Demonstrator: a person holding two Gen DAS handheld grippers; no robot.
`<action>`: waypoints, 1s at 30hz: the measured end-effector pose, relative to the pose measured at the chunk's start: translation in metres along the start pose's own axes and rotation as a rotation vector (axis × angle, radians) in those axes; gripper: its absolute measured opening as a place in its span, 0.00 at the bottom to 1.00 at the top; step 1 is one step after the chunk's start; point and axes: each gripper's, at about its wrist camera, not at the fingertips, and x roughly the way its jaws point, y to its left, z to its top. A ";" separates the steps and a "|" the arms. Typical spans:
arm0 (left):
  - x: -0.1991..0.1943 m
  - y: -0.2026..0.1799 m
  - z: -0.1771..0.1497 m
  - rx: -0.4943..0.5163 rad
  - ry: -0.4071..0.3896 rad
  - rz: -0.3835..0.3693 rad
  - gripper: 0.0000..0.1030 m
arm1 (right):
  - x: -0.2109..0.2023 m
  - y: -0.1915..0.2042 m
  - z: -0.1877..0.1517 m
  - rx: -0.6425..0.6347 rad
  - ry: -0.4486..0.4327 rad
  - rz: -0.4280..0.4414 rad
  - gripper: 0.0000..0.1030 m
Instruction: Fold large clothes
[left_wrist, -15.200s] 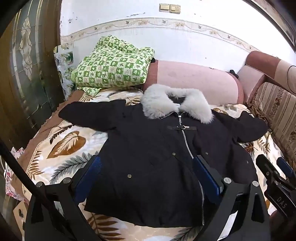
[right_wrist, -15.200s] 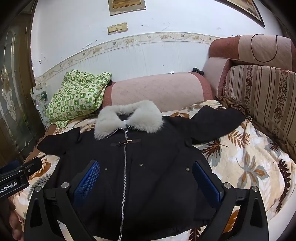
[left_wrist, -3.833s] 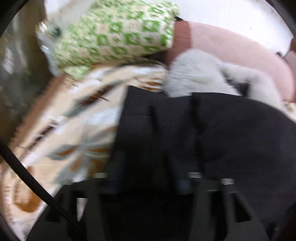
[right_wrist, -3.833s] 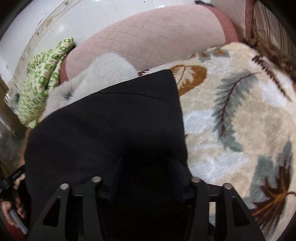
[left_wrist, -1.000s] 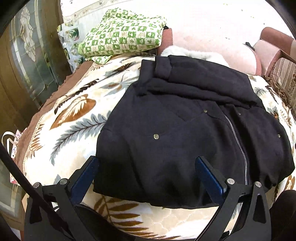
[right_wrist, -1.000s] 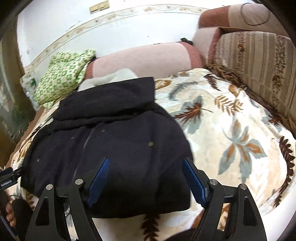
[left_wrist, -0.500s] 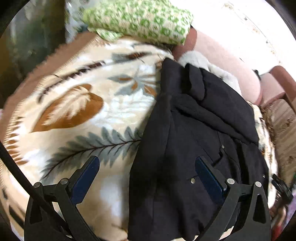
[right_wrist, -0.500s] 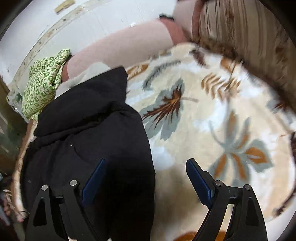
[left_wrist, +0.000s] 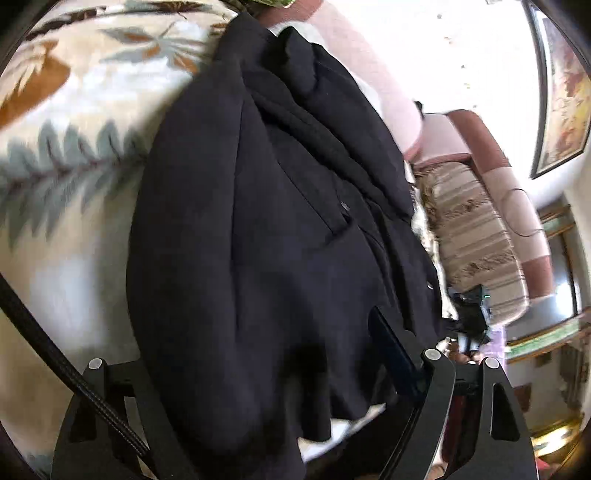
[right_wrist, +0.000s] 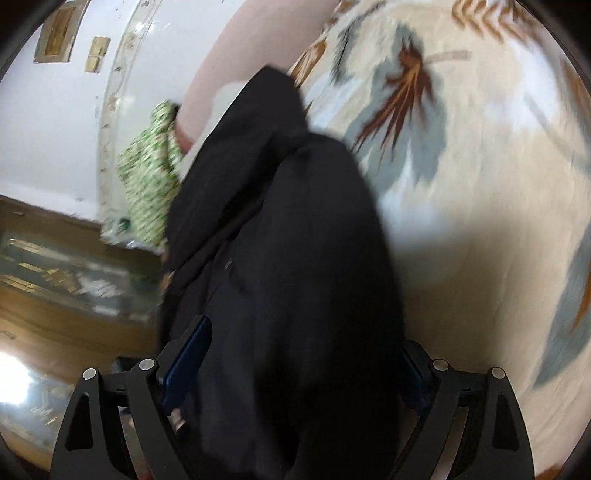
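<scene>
Both pictures are blurry and tilted, so small things are hard to make out. The black coat (left_wrist: 280, 229) fills the middle of the left view and hides the left finger of the left tongs (left_wrist: 273, 354). Only the blue pad of the right finger (left_wrist: 391, 343) shows, right at the coat's edge. The coat's bottom end bunches up between the fingers, but I cannot tell if they are squeezing it.

In the right view the coat (right_wrist: 288, 240) also covers the space inside the right tongs (right_wrist: 295, 354). One blue pad (right_wrist: 188, 354) peeks out on the left and a bit of the other on the right. The fingers stand wide, with thick cloth between them. I cannot tell if they grip it.

The coat lies on the leaf blanket (left_wrist: 74, 155) on the bed, reaching away from both tongs toward the pink cushion (right_wrist: 258, 51). A green checked quilt (right_wrist: 147, 184) sits beside that cushion. A striped sofa back (left_wrist: 469, 236) is on the far side of the coat in the left view, where a dark gadget (left_wrist: 471, 317) also shows, too blurry to name.

Both tongs point along the coat from its near end, tipped sideways.
</scene>
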 end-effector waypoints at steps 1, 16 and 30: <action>0.000 0.001 -0.006 -0.006 0.002 -0.008 0.80 | 0.000 0.000 -0.007 0.002 0.012 0.027 0.90; 0.011 -0.014 -0.019 0.021 -0.053 0.028 0.93 | 0.037 0.024 -0.051 -0.051 0.144 0.142 0.77; -0.009 -0.034 -0.004 -0.073 -0.081 0.269 0.17 | 0.028 0.050 -0.057 -0.130 0.051 0.022 0.30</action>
